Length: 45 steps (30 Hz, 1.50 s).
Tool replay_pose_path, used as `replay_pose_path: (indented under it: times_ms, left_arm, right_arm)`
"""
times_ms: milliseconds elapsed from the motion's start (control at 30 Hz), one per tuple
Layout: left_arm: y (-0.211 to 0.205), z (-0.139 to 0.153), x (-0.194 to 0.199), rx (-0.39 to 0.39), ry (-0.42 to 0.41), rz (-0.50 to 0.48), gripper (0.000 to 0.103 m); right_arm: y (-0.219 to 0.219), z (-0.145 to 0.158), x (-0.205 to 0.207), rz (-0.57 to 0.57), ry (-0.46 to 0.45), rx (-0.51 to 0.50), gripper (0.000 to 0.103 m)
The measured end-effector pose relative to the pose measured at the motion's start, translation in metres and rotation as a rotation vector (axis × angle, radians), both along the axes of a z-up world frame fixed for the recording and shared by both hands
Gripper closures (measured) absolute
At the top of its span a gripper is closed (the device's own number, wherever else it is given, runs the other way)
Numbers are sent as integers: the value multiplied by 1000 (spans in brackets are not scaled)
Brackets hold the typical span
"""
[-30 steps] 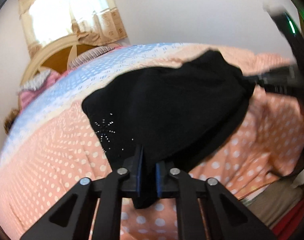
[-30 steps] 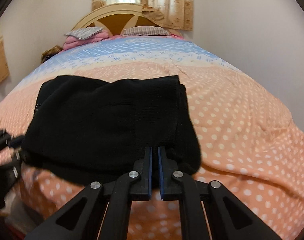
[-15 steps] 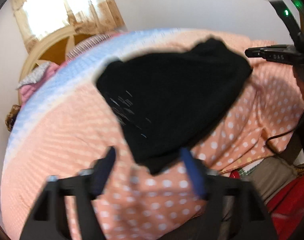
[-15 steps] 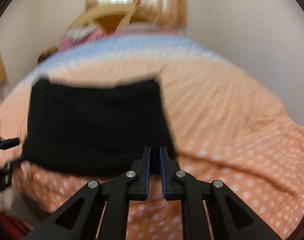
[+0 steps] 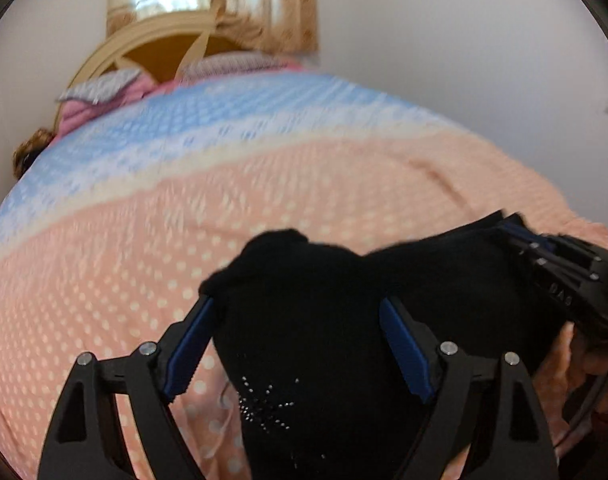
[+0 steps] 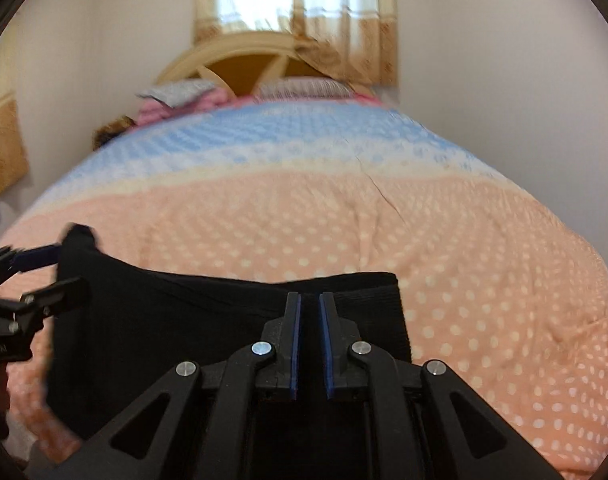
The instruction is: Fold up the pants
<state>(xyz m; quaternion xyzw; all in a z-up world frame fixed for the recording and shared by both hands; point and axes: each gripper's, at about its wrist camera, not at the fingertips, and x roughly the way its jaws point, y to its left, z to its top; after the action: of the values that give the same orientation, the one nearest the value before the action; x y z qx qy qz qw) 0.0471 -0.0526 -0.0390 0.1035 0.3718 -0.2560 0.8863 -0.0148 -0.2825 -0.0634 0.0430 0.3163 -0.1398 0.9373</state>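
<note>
Legible text: almost none. In left wrist view, the right claw (image 5: 516,236) has white lettering on the side of its black body, approx. "DAS", seen at an angle and upside down, so reading is uncertain. In right wrist view, the left claw (image 6: 52,272) has a white mark on its body at the left edge of frame, cut off and too blurred to read. No other labels, brands, nos. or signs readable.

Your left wrist view looks low along its tool (image 5: 296,344) toward the headboard (image 5: 160,52) at upper left. Your right wrist view faces the same way, headboard centred at top. Both sit close over the pants (image 6: 184,320) and share the bed (image 6: 344,208).
</note>
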Motion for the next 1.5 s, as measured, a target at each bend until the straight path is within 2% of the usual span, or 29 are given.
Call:
replay_pose_path:
  times_ms: [33,100,167,400,567,700,767,833,867,1000,1200,1300,1400,1500]
  left_arm:
    - [0,-4,3,9,8,14,16]
    - [1,-9,9,10,21,31,5]
    - [2,-13,18,27,25,63,0]
    - [5,-30,36,-7,105,100,0]
    - [10,-20,32,-47,134,109,0]
    - [13,-6,21,-14,79,107,0]
    - [13,-1,16,22,38,108,0]
    - [14,3,12,33,14,111,0]
    - [15,4,12,31,12,116,0]
    - [20,8,11,9,26,123,0]
    - [18,6,7,11,33,127,0]
    - [29,10,-2,-38,37,100,0]
    - [43,8,-7,-74,47,118,0]
    - [50,2,-7,-110,71,126,0]
  right_arm:
    - [-6,-8,7,-8,18,17,94]
    - [-17,-21,12,-20,11,48,94]
    - [-24,-22,23,-28,19,51,94]
    - [-49,-33,59,-76,76,142,94]
    - [-41,-30,62,-72,75,99,94]
    - [-43,-13,39,-35,-31,141,92]
    - [-44,-2,19,-38,-91,166,78]
    - [-46,6,0,-50,-146,188,48]
    - [-48,10,-10,-59,-172,201,44]
    - [-56,16,-34,-80,-177,217,44]
    - [-67,2,-53,-150,-137,255,44]
    - [-71,-2,-60,-134,-132,280,44]
    - [-76,-6,-71,-145,-130,289,44]
    - [-87,-14,-86,-178,-135,343,44]
